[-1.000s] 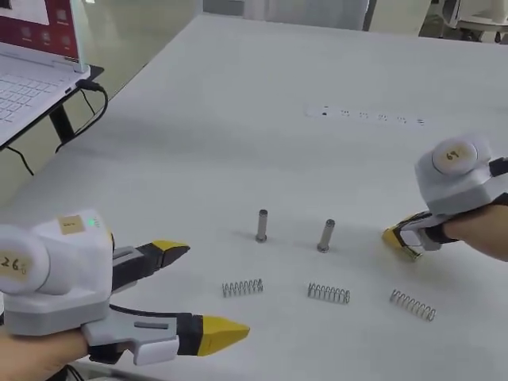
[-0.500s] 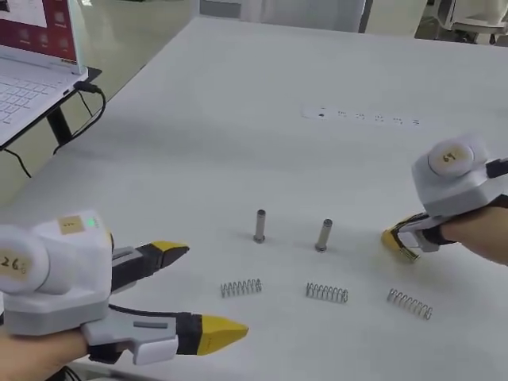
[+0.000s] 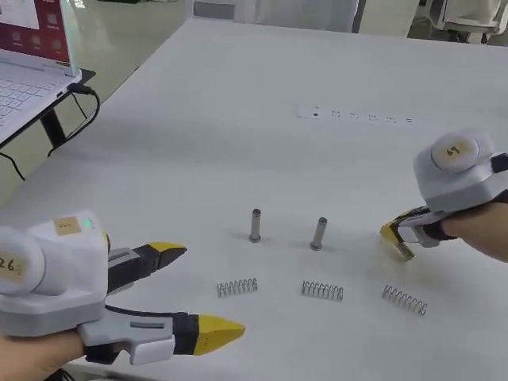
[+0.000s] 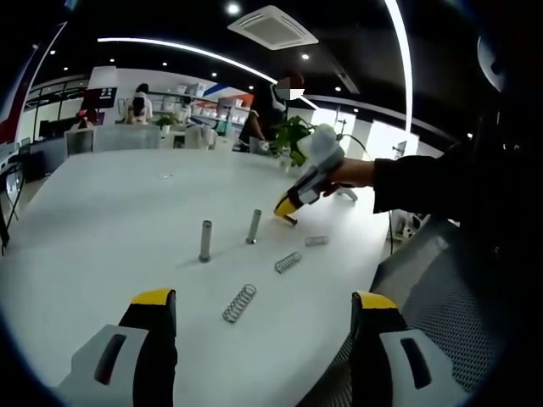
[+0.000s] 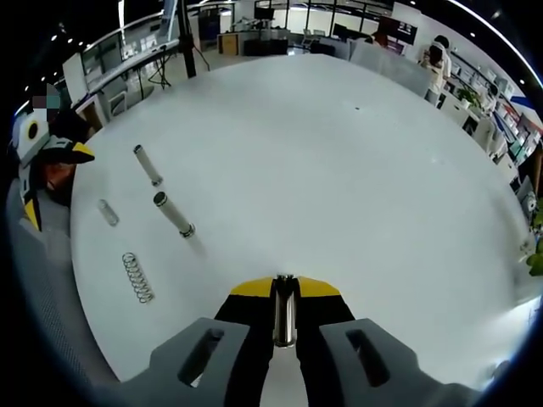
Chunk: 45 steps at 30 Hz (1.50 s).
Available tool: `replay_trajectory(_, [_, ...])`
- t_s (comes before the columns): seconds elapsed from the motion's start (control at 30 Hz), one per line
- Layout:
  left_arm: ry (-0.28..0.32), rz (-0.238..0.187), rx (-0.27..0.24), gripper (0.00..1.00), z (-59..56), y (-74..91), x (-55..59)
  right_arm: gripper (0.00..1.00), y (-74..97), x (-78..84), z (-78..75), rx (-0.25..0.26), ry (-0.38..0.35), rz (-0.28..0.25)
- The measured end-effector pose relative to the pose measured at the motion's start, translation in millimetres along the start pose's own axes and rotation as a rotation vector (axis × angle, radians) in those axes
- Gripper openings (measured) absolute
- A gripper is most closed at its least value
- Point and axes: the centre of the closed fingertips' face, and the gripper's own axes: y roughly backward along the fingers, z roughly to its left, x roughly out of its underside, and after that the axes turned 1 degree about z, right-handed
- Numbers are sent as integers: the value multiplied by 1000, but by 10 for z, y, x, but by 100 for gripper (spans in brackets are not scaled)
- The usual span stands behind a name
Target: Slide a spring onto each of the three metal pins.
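Note:
Two metal pins (image 3: 255,225) (image 3: 317,234) stand upright on the white table (image 3: 238,119). In front of them lie three springs (image 3: 237,286) (image 3: 322,290) (image 3: 404,299) in a row. My left gripper (image 3: 198,290) hovers open at the near left, short of the left spring (image 4: 239,303). My right gripper (image 3: 397,238) sits low at the right, beyond the right spring, shut on a third metal pin (image 5: 284,315) that lies along its jaws. From the right gripper view the standing pins (image 5: 147,164) (image 5: 173,213) are off to the left.
An open laptop (image 3: 24,71) stands on a stand past the table's left edge, with a cable hanging. A strip of small markings (image 3: 353,117) lies farther back on the table. A grey chair (image 4: 441,288) is at the near edge. People stand in the background.
The head camera has shifted slightly. Neither gripper has visibly moved relative to the pins and springs.

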Motion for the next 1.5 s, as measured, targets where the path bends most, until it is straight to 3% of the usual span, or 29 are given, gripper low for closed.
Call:
replay_trajectory(0.63, [-13,-3,6,81,-15,0,-15,6,179,-50,57,13,-5,-45])
replay_trajectory(1.5, [-20,1,12,80,-38,-4,-6,6,291,-2,51,16,-32,-69])
